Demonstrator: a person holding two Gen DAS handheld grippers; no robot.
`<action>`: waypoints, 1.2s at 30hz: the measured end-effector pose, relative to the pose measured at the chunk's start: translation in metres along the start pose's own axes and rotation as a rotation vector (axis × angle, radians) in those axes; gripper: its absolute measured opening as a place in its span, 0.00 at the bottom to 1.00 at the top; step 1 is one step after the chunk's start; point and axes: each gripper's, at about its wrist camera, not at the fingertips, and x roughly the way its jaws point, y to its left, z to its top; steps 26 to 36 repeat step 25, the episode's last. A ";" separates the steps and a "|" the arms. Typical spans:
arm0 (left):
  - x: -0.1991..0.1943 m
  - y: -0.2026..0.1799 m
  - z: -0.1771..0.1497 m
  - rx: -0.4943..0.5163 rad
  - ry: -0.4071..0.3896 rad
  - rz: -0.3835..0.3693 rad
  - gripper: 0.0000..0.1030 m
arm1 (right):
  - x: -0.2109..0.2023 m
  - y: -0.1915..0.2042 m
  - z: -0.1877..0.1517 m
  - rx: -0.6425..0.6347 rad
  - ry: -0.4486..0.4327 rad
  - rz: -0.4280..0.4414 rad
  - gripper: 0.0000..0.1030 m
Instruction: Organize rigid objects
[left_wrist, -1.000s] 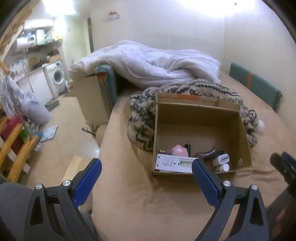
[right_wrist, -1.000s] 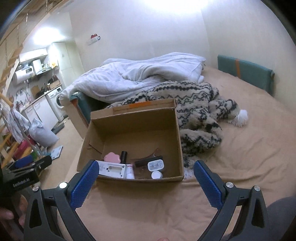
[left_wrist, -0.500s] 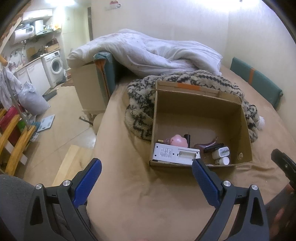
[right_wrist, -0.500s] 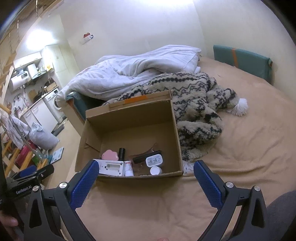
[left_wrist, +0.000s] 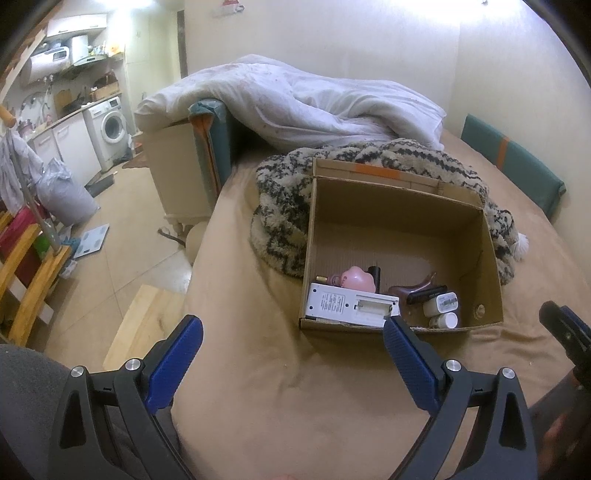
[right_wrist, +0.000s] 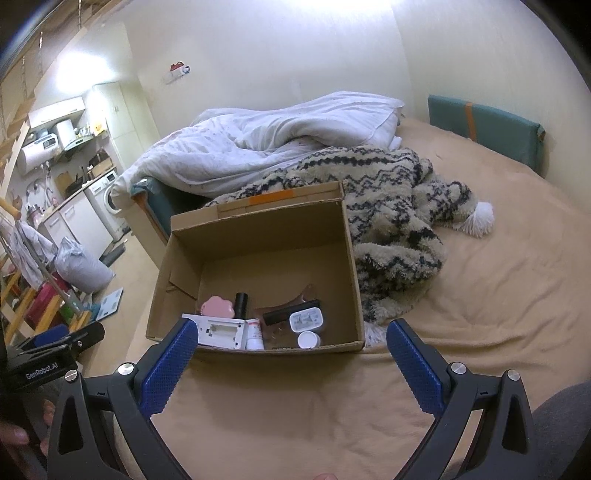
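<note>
Both grippers, the left gripper (left_wrist: 291, 349) and the right gripper (right_wrist: 288, 350), are hovering with fingers spread wide and grasping nothing, facing the cardboard box (right_wrist: 258, 236) sitting on the tan bed (right_wrist: 480, 295). The small things are lying crowded along the box's near wall, so reaching in from above, over that wall, looks wisest. A patterned blanket (right_wrist: 388, 221) is touching the box; a kitchen corner with a washing machine (left_wrist: 110, 127) is showing beyond.

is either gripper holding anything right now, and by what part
Nothing is held. The left gripper and the right gripper are both open and empty, short of the cardboard box.
</note>
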 end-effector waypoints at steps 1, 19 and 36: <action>0.000 0.000 0.000 0.000 0.000 0.000 0.95 | 0.000 0.000 0.000 -0.001 0.001 0.001 1.00; 0.001 0.001 0.000 0.007 0.007 0.001 0.95 | -0.001 0.000 0.001 -0.004 0.001 0.009 1.00; 0.003 0.002 -0.002 0.005 0.016 -0.004 0.95 | -0.001 0.002 0.002 -0.005 0.001 0.013 1.00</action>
